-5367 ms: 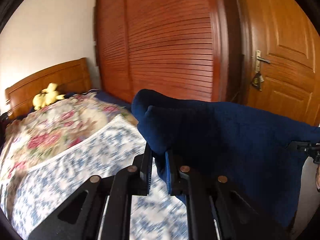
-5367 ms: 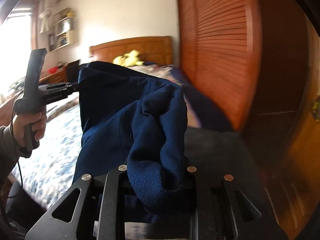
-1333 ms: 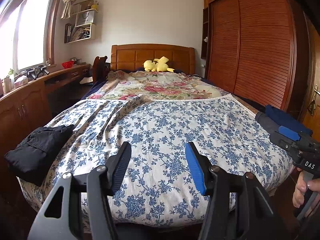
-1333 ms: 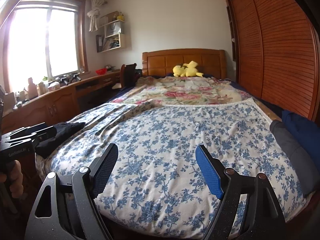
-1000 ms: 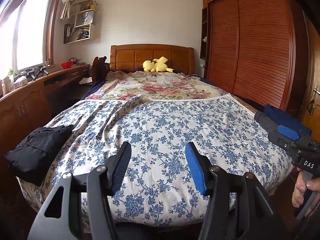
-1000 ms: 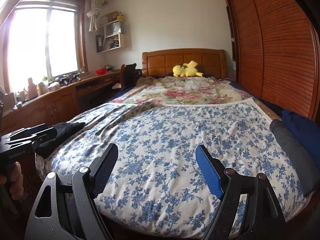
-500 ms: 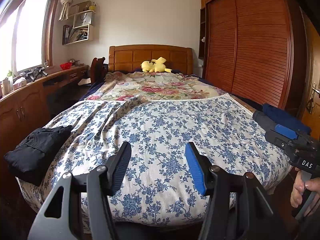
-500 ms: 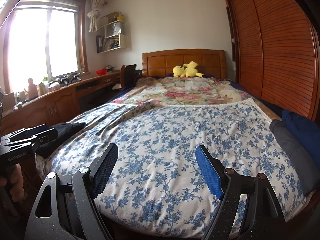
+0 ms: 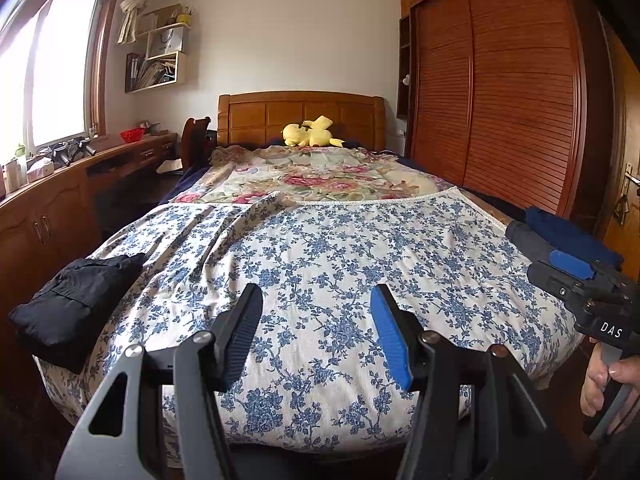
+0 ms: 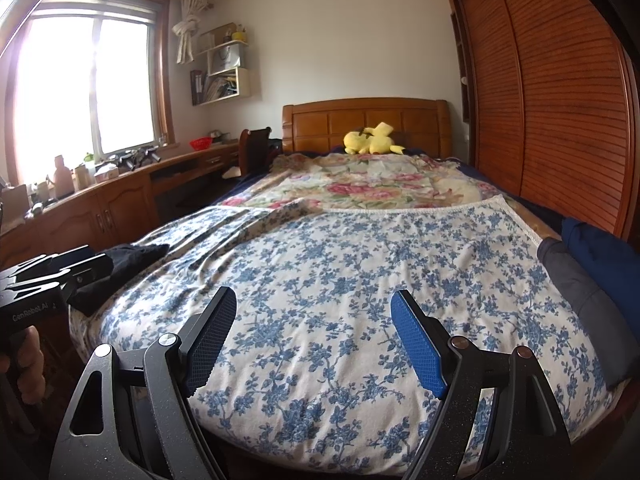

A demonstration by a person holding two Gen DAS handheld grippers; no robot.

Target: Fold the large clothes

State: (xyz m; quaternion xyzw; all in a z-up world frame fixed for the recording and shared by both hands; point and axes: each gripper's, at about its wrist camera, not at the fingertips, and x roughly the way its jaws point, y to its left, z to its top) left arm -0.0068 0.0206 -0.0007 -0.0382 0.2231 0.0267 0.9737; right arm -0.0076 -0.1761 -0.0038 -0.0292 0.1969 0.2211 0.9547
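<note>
While both grippers hover empty over the foot of the bed, the work appears to sit between garments: one fold looks done and the next piece is not yet picked up. The left gripper (image 9: 316,330) has its jaws spread with nothing between them but the blue-flowered bedspread (image 9: 328,256) beyond; the right gripper (image 10: 314,340) stands wider apart, equally empty.

A dark blue folded garment (image 10: 600,256) lies at the right edge of the bed on a grey folded one (image 10: 576,284), both well to the right of the right gripper's jaws and near the louvred wardrobe (image 10: 560,100). At the opposite side a black garment (image 9: 72,300) lies in a loose heap at the bed's left corner (it looks unfolded, though the fabric is too dark to read well), to the left of the left gripper and apart from it.

The next move, as I judge it, calls for reaching left to the black heap, pinching an edge or shoulder with each gripper and drawing it out flat onto the open middle of the bedspread.
</note>
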